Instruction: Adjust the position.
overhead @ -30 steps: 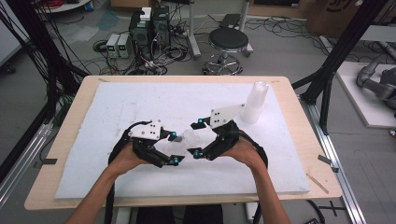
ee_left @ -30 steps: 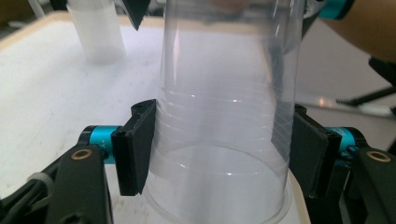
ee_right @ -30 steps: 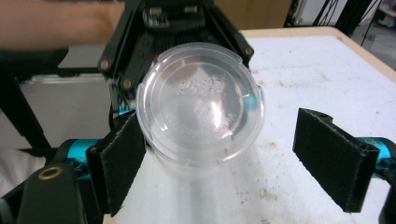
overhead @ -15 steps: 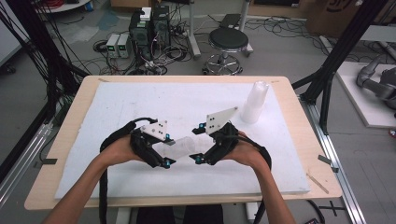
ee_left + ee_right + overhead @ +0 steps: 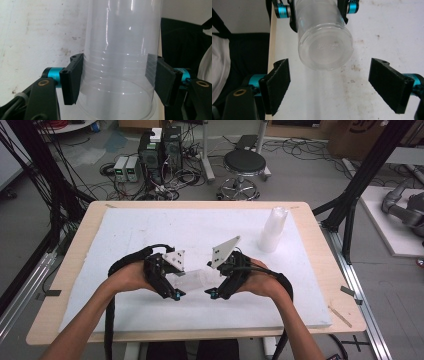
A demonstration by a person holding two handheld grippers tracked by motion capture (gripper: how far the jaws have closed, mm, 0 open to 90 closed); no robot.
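Note:
A clear plastic cup (image 5: 192,280) hangs sideways over the white board, held near its rim by my left gripper (image 5: 172,287). In the left gripper view both black pads press the ribbed wall of the cup (image 5: 122,62). My right gripper (image 5: 216,292) faces it from the right, jaws wide open. In the right gripper view the cup's round bottom (image 5: 325,47) points at the camera, a little beyond the open pads (image 5: 277,83), and the left gripper's pads clamp it at the top. A stack of clear cups (image 5: 272,229) stands upright at the back right of the board.
The white foam board (image 5: 125,235) covers a wooden table (image 5: 330,270). A black stool (image 5: 244,162) and electronics boxes with cables (image 5: 160,150) stand on the floor beyond the far edge. Black frame posts (image 5: 360,180) rise at both sides.
Both hands have drawn toward the near edge with the cup between them. The right gripper has let go of the cup and opened; the left gripper now holds it alone.

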